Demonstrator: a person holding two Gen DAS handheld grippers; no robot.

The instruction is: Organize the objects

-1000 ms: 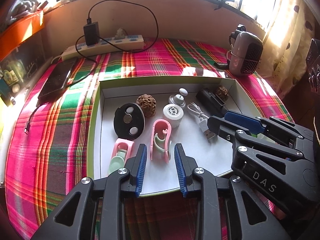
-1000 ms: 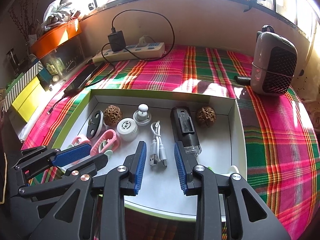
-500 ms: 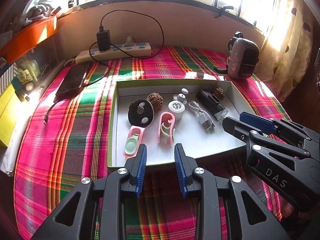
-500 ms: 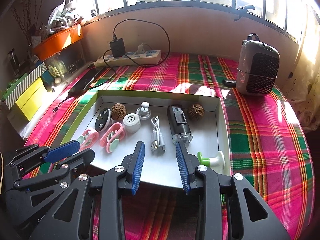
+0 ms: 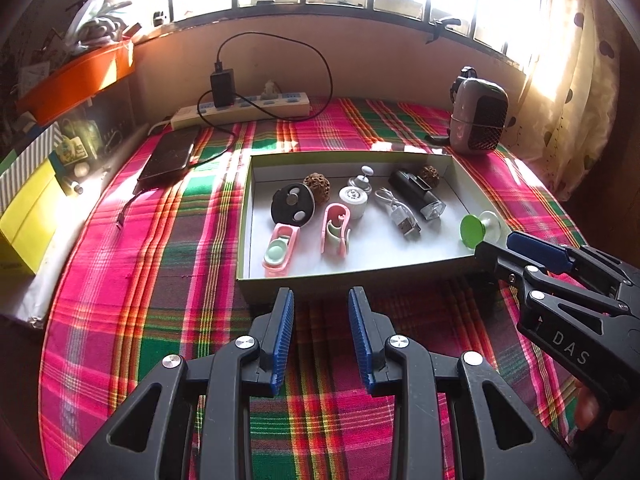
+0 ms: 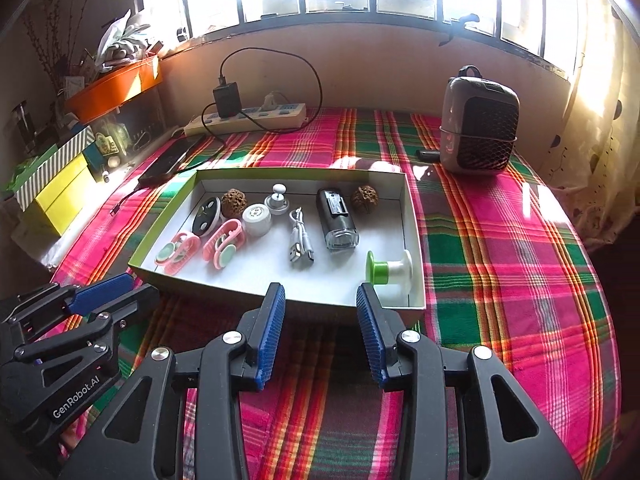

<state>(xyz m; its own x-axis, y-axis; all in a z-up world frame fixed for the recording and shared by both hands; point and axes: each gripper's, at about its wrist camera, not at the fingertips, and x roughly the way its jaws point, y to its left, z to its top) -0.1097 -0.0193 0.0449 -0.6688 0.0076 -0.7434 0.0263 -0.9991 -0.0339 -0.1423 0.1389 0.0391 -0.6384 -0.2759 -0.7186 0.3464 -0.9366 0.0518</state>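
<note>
A shallow white box (image 5: 344,168) (image 6: 304,182) with a green rim lies on the plaid cloth. In it are two pink clips (image 6: 178,252) (image 6: 224,244), a white USB cable (image 6: 300,240), a black device (image 6: 336,216), walnuts, and small round pieces. A green-and-white spool (image 6: 378,268) (image 5: 474,230) lies in its near right corner. My left gripper (image 5: 321,296) hovers open and empty before the box's near wall. My right gripper (image 6: 320,290) (image 5: 516,248) is beside it, its jaws opening with nothing between them.
A power strip (image 6: 244,114) with a black charger and a phone (image 5: 170,156) lie at the back left. A grey heater (image 6: 478,136) stands at the back right. Yellow boxes (image 6: 60,196) and an orange tray (image 6: 116,88) crowd the left edge.
Both grippers have drawn back from over the box to in front of its near wall. The right jaws have widened. The green spool has come into view in the box.
</note>
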